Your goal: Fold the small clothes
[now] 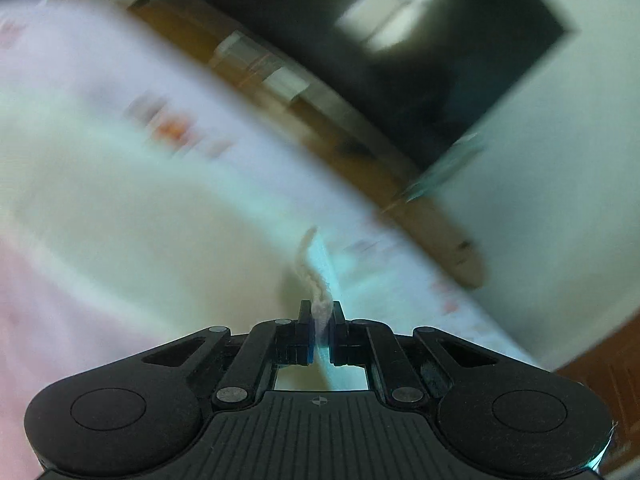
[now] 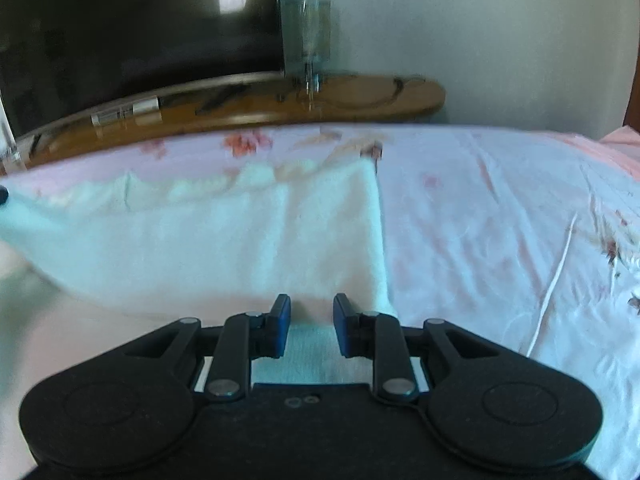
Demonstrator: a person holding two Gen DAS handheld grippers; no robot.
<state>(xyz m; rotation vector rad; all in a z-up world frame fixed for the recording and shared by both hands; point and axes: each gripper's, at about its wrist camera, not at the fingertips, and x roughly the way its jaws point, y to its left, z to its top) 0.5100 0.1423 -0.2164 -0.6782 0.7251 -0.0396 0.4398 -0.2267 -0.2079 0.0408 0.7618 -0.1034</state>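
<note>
One small white cloth [image 2: 240, 240], soft like a towel, lies on the bed [image 2: 500, 220], over a pink sheet with flowers. Its long axis goes across the right wrist view, from the left side to a straight short edge near the middle; its far long edge is wavy and lies toward the foot of the bed, where a wooden board [image 2: 360, 96] stands.

The left gripper [image 1: 320, 312] is pressed together and pinches a fold of this cloth, which comes out from between the jaws as a thin twisted edge. Its view is much blurred, so I cannot tell which corner it holds.

The right gripper [image 2: 311, 312] is spread, with nothing between the jaws; the near long edge of the cloth is directly under and in front of it, close to the right end. So the right one seems nearer to the free near corner, and I judge it must close there before the fold can be carried over.

I count one cloth and two grippers.
</note>
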